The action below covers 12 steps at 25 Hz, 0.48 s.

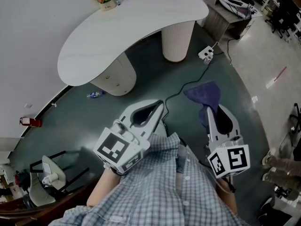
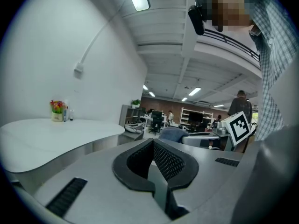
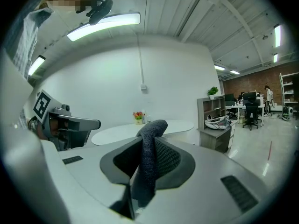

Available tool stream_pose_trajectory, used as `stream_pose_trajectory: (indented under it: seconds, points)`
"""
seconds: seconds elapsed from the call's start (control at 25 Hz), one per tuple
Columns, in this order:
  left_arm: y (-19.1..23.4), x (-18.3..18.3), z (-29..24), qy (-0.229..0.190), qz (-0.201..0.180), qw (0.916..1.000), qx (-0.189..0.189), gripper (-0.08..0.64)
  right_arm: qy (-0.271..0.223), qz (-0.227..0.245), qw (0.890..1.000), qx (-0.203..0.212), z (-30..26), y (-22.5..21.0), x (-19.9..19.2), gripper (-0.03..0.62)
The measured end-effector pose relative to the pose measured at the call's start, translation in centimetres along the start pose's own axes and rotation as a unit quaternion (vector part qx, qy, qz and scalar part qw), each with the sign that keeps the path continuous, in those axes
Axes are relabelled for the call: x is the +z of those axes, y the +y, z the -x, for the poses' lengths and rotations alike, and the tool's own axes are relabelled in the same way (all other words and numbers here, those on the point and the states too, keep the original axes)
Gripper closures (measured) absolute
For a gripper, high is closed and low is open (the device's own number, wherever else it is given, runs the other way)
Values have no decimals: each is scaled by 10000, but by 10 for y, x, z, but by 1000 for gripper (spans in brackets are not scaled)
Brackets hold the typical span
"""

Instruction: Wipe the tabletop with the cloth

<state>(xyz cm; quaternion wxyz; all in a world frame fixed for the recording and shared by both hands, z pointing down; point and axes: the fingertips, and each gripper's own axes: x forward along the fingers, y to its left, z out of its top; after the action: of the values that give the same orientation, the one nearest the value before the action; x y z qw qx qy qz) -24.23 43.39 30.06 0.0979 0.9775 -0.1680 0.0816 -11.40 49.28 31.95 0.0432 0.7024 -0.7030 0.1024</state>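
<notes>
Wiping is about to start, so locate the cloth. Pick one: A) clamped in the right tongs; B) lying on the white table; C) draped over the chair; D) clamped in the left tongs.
A: the right gripper view shows the dark cloth pinched between the right tongs.

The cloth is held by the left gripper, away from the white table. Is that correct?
Not the left. The right gripper view shows the cloth pinched in the right gripper; the left gripper is shut on nothing. It is indeed away from the white table.
</notes>
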Motion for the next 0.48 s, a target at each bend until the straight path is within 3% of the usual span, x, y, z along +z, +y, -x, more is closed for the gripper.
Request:
stream_pose_trajectory:
  seconds: [0.48]
  points:
    - [31, 12, -44, 15, 53, 9997, -254, 554, 103, -75, 9995, -297, -35, -27, 7, 529]
